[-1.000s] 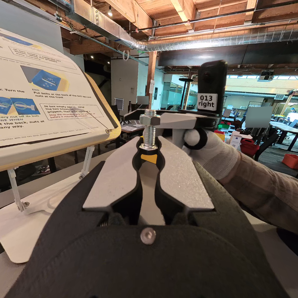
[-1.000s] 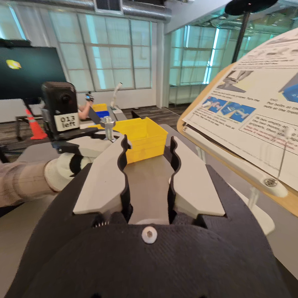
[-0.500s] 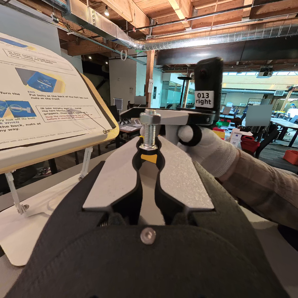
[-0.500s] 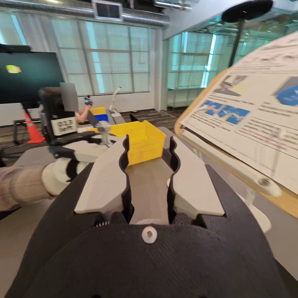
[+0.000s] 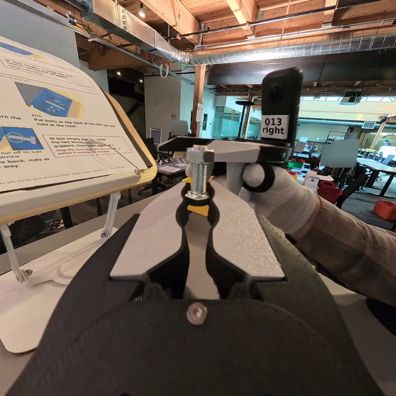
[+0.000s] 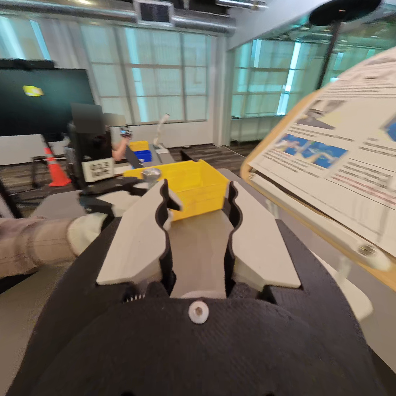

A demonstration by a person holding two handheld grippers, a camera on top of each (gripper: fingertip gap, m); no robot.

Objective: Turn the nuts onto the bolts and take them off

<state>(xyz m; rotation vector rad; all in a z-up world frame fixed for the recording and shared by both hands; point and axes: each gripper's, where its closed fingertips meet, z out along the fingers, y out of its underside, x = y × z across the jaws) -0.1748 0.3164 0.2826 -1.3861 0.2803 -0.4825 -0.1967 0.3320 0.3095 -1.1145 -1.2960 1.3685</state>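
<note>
My left gripper [image 5: 197, 192] is shut on the hex head of a steel bolt [image 5: 198, 177] and holds it upright above the table. A nut [image 5: 200, 155] sits at the top of the thread, with the bolt's end just showing above it. My right gripper [image 6: 198, 186] is open and empty. Its fingers [image 5: 235, 151] lie level right behind the nut. In the blurred right wrist view the nut [image 6: 151, 174] shows just left of my left finger, outside the jaws. The bolt's shaft is hidden behind that finger.
A yellow bin [image 6: 192, 192] stands on the grey table [image 6: 197, 246] beyond both grippers. A tilted wooden board with an instruction sheet [image 5: 64, 128] stands on a white base [image 5: 42, 289] at my left. It shows at the right in the right wrist view [image 6: 321, 171]. A gloved hand [image 5: 278, 199] holds the right gripper. The grippers are tip to tip, or close to it.
My right gripper has swung toward the bolt, so the nut now sits close against its left finger. It stays open. My left gripper keeps the bolt held still.
</note>
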